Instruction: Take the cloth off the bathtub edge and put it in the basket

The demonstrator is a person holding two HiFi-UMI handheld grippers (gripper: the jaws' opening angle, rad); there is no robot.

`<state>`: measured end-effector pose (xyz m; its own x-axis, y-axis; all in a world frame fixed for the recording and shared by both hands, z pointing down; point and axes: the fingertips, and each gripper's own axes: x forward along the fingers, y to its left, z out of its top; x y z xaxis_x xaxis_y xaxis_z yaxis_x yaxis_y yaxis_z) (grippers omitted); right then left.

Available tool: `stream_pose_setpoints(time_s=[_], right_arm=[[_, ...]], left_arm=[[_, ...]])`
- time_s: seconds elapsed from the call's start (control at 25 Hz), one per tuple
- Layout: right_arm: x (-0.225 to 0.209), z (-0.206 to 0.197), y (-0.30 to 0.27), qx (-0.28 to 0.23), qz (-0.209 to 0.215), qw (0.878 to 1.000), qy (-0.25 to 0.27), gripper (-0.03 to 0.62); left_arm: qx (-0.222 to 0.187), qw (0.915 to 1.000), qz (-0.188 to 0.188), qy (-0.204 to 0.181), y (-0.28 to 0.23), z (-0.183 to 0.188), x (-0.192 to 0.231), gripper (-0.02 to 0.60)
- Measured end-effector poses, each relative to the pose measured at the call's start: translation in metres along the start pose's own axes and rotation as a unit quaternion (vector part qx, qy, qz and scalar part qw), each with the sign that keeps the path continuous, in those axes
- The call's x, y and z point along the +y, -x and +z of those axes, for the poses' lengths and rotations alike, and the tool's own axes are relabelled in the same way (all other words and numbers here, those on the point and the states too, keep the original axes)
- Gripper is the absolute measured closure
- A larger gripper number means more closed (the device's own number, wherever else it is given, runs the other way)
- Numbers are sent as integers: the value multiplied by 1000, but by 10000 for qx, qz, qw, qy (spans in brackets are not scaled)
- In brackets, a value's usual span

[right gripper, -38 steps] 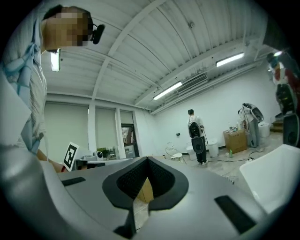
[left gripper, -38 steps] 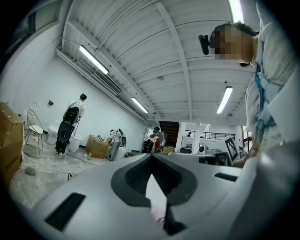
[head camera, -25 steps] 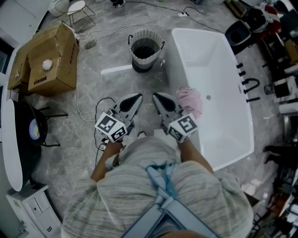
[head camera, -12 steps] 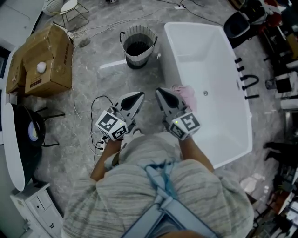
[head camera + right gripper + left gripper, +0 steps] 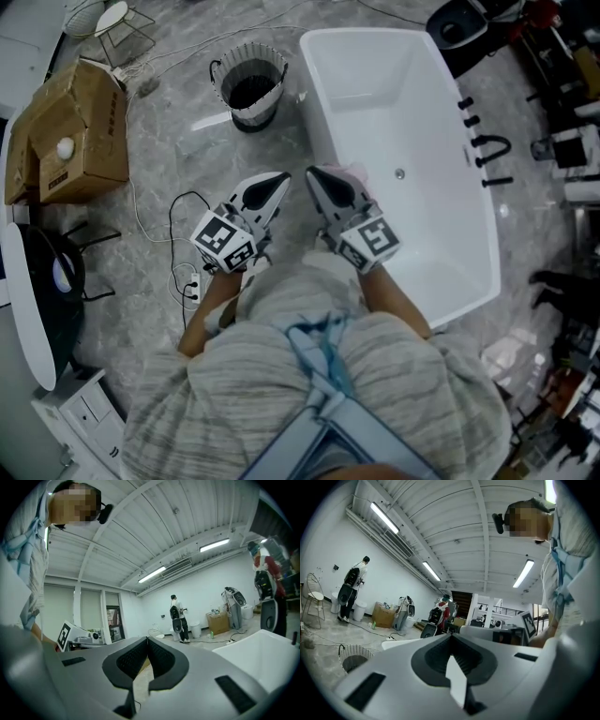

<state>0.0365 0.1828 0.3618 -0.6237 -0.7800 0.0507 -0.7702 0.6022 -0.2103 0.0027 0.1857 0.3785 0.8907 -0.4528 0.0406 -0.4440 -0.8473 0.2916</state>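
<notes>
A pink cloth lies on the near left rim of the white bathtub, mostly hidden behind my right gripper. The dark basket with a pale ribbed wall stands on the floor beyond the tub's left corner. My right gripper is shut and empty, its tip just left of the cloth. My left gripper is shut and empty beside it, over the floor. Both gripper views tilt up toward the ceiling; the left gripper sees the basket low at left, the right gripper sees the tub.
A cardboard box sits at far left. Cables and a power strip lie on the marble floor by my left arm. A wire stool stands at the top left, black tap fittings right of the tub. People stand far off.
The head view has shifted, so tub and basket sit further left and up in frame. The right gripper now covers more of the pink cloth. Both grippers stay shut.
</notes>
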Motion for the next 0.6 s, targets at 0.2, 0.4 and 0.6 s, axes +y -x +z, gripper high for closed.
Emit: stream_pose_setpoints(time_s=[0.2,0.4,0.6], right_arm=[[-43,4,17,-18,-106,9999,-19,591],[-74,7,33,124,-113,9999,-28,591],[-114,-3,60,327,-233,9992,50,591]], left_arm=[[118,9999,-63,-35,-38,-3,-7,580],[239,9997,-74,-37,-67,-13,-11,580],[428,9989,-211,-35,-103,-32,-25,580]])
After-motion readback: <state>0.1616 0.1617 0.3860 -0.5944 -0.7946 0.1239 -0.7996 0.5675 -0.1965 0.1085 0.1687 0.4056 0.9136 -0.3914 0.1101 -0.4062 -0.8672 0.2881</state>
